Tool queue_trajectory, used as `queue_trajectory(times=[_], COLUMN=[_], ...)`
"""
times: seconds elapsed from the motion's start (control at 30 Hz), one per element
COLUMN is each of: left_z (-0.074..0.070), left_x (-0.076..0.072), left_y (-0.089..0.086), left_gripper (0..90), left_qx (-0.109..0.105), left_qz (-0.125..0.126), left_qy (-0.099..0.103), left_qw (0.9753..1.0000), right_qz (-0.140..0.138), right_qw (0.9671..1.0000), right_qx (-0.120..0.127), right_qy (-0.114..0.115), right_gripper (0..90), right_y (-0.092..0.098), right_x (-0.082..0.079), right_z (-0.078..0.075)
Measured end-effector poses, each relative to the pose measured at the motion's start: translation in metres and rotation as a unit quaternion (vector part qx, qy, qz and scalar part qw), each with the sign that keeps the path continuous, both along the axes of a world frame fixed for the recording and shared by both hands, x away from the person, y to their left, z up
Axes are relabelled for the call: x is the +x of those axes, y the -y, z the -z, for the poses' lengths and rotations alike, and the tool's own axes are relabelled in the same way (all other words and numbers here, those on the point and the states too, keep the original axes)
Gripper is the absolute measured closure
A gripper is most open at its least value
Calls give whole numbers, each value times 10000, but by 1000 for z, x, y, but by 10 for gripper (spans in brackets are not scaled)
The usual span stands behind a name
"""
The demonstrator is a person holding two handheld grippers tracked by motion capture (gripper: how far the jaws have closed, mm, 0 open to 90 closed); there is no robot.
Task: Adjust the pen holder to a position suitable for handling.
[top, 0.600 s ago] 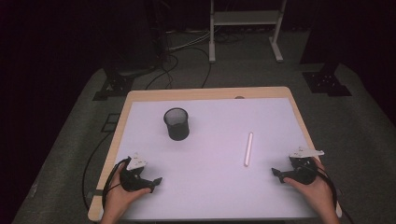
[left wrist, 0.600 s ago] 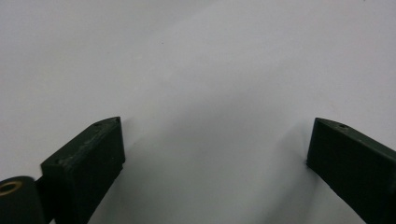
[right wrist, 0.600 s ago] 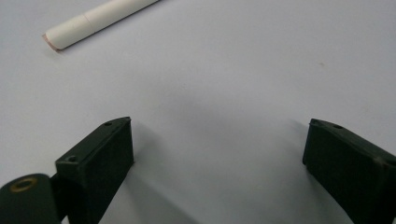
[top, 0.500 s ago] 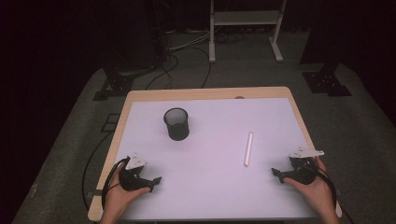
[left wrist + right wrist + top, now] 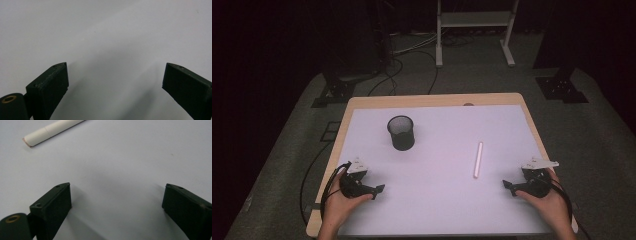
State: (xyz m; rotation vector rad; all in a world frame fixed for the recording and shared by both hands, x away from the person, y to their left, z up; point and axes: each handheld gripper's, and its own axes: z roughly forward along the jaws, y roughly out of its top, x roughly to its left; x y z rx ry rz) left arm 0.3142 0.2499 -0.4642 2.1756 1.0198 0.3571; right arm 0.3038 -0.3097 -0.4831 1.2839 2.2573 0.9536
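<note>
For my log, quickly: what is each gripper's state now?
Left gripper: open, holding nothing.
Right gripper: open, holding nothing.

The table (image 5: pixel 432 100) has a pale wooden edge under a smooth, matt white sheet (image 5: pixel 442 190). The far-left cup (image 5: pixel 401 132) looks like black wire mesh. The white stick (image 5: pixel 478 159) at right looks matt, perhaps paper-wrapped. The gripper jaws are matt black plastic with slightly rough faces.

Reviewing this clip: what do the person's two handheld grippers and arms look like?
Both the left gripper and the right gripper are black with two blocky jaws. Each carries a pale three-cornered plate on top, trails a black cable, and shows a brass-ringed hole near one jaw's base. The forearms are bare, with no sleeves visible.
</note>
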Motion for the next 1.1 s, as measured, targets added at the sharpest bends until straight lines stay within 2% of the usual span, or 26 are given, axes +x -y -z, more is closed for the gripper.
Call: queue_trajectory(times=[0.5,0.7,1.03,1.1], left_z=[-16,-22,-37,-41], left_x=[17,26,36,41], left_y=[6,8,10,13], left_gripper=[91,92,92,123], left_qx=[82,132,86,35], left_qz=[9,-36,-89,-93], left_qy=[21,-46,-51,-52], left_qw=[10000,9999,9999,9999], right_qz=[1,0,0,0], right_qw=[10000,10000,10000,10000], right_qx=[-3,0,5,7], right_qy=[3,7,-2,-4], right_gripper=[75,75,75,75], right_y=[0,0,0,0], right_x=[0,0,0,0], right_z=[0,0,0,0])
